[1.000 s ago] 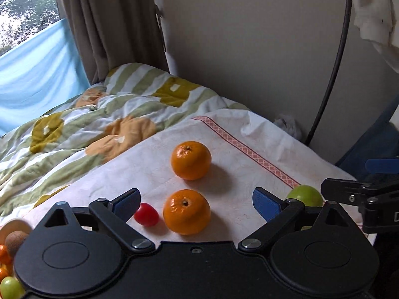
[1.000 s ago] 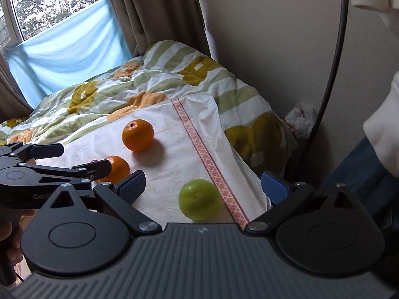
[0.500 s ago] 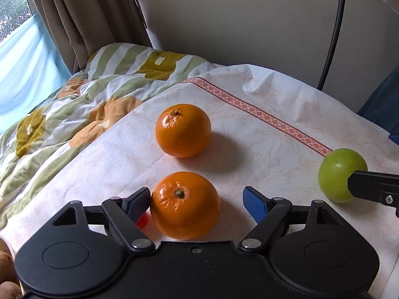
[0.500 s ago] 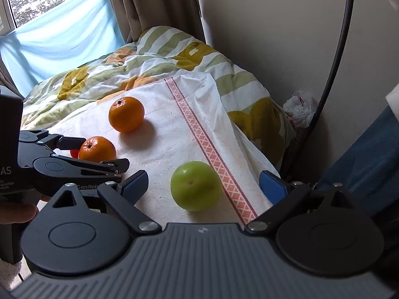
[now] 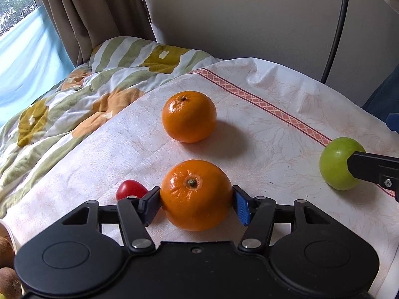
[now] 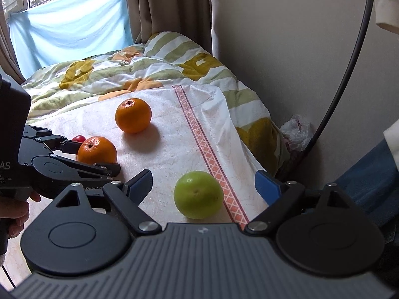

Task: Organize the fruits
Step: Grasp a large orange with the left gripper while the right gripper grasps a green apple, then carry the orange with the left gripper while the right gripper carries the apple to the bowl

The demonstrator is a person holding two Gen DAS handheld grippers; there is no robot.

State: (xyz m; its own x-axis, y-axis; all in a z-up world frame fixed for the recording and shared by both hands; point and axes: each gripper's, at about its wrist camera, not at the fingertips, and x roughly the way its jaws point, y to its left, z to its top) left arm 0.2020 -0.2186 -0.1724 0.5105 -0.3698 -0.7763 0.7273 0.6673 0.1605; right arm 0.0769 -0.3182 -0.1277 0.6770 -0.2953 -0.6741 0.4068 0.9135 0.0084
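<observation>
Two oranges, a small red fruit and a green apple lie on a white cloth (image 5: pixel 274 129). My left gripper (image 5: pixel 195 203) has closed on the near orange (image 5: pixel 195 194), with both blue pads touching its sides; it also shows in the right wrist view (image 6: pixel 97 150). The far orange (image 5: pixel 189 116) sits behind it. The small red fruit (image 5: pixel 131 189) lies just left of the left finger. My right gripper (image 6: pixel 203 184) is open, its fingers on either side of the green apple (image 6: pixel 198 194), apart from it. The apple also shows in the left wrist view (image 5: pixel 340 165).
A striped floral duvet (image 5: pixel 74 94) covers the bed behind the cloth. A curtain (image 5: pixel 82 17) and a wall stand at the back. Brown kiwis (image 5: pixel 6 269) show at the lower left edge. A black cable (image 6: pixel 346 74) hangs at the right. The cloth drops off at its right edge.
My left gripper moved forward and down and its fingers closed in on the near orange. My right gripper moved closer around the green apple and stayed open.
</observation>
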